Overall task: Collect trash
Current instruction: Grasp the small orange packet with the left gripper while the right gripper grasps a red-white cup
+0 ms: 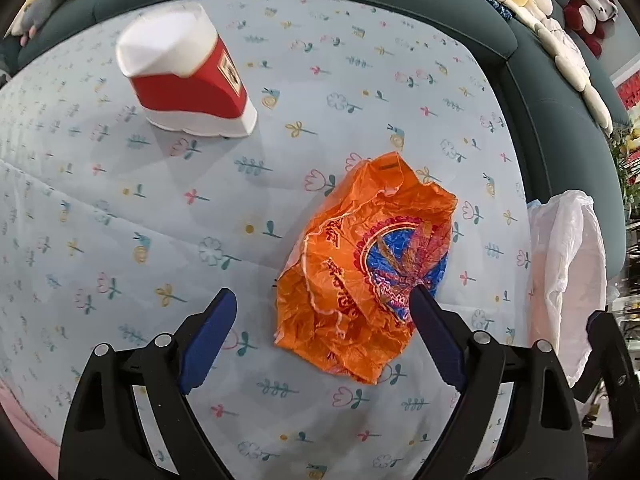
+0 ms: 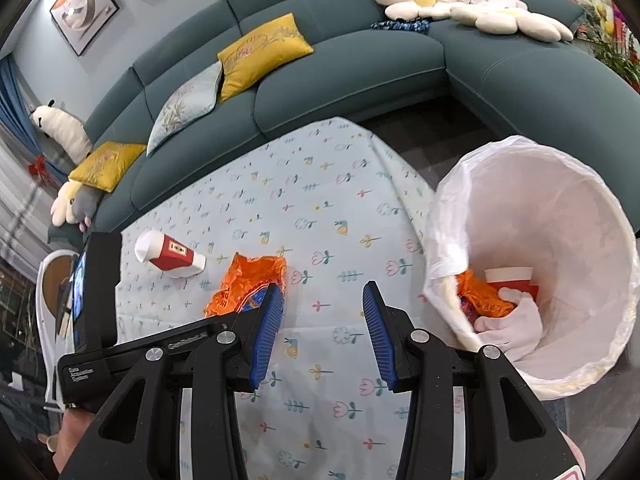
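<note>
A crumpled orange plastic bag (image 1: pixel 360 268) with a blue and red print lies on the flowered tablecloth (image 1: pixel 120 220). My left gripper (image 1: pixel 320 300) is open just above it, its right finger over the bag's right side, its left finger over bare cloth. A red and white carton (image 1: pixel 188 76) stands farther back left. In the right wrist view the orange bag (image 2: pixel 248 284) and carton (image 2: pixel 170 256) lie left of my right gripper (image 2: pixel 322 296), which is open and empty over the cloth. A white-lined bin (image 2: pixel 532 248) at the right holds an orange wrapper, a red cup and white paper.
A teal sectional sofa (image 2: pixel 340 80) with yellow and pale cushions and flower pillows runs behind the table. The bin's white liner (image 1: pixel 568 264) shows at the table's right edge in the left wrist view. The left gripper's body (image 2: pixel 96 288) is at the left.
</note>
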A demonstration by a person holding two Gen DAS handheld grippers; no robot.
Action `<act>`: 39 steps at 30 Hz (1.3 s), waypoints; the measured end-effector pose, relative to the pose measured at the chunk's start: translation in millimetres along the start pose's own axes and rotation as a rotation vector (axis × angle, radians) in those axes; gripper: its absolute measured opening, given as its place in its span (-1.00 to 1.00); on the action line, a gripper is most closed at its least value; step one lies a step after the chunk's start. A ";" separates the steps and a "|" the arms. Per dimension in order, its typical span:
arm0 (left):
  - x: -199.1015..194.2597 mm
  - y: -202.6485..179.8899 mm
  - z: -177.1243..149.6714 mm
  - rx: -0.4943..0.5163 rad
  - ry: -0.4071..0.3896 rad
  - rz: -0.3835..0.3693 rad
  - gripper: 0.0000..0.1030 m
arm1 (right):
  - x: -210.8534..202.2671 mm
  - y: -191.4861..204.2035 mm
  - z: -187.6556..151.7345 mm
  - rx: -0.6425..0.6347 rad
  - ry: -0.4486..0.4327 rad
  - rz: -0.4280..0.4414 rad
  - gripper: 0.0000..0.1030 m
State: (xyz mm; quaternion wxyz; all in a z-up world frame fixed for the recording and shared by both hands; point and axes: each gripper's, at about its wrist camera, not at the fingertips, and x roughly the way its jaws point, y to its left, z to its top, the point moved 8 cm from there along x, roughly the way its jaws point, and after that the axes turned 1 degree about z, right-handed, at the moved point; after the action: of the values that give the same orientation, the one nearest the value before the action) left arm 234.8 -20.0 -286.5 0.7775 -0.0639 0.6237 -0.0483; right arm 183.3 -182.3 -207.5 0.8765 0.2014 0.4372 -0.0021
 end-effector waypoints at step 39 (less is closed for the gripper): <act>-89.2 183.7 48.4 -0.241 -0.216 0.035 -0.72 | 110.5 195.0 -0.3 -0.409 0.150 0.129 0.01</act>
State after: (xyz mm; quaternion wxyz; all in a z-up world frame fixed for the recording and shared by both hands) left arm 261.8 177.0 -219.4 0.8275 -0.1506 0.5389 0.0473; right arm 286.3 16.0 -223.9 0.8624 0.0465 0.4788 0.1577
